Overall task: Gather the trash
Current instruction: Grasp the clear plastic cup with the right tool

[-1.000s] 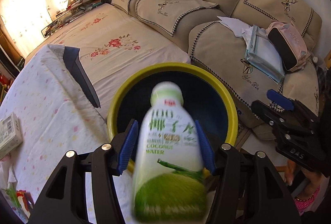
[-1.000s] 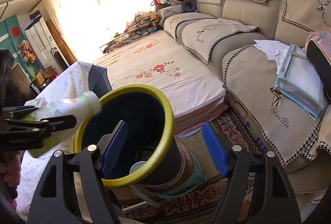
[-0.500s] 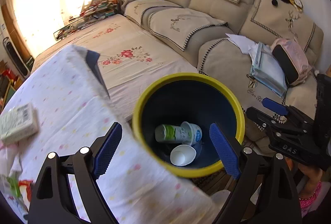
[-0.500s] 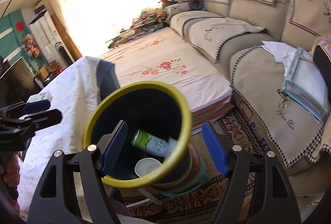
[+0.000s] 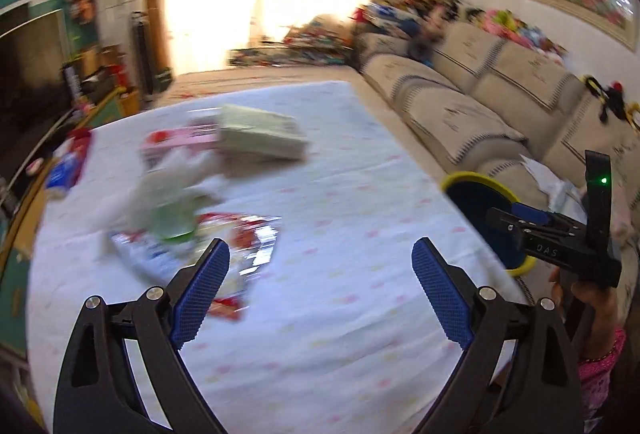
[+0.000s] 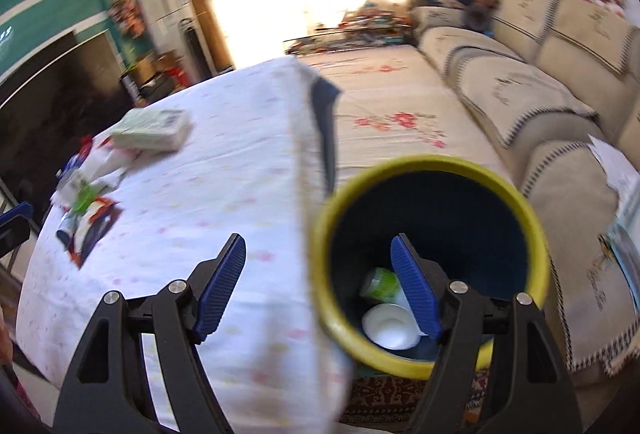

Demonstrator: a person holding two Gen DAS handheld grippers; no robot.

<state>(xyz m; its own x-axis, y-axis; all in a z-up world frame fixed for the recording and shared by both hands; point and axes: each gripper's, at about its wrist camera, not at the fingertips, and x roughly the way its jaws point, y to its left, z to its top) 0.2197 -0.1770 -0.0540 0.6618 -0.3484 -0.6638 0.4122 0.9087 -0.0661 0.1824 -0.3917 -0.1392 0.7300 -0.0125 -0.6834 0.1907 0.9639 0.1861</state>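
The left hand-held gripper hangs over a bench draped in a white cloth with faint coloured dots; its blue pads are spreading wider, with nothing between them. Ahead and to its left lies a blurred heap of trash — crumpled white paper, red-and-white wrappers, something green — and just beyond it a pale flat box. Motion blur makes all print there unreadable. The near and right parts of the cloth are bare up to the bench edge.

The right hand-held gripper is spread and empty, straddling the bench edge and a yellow-rimmed bin just beside it. Inside the bin lie a green-labelled bottle and a white cup. The only legible writing is "DAS", on the right gripper's body in the left view.
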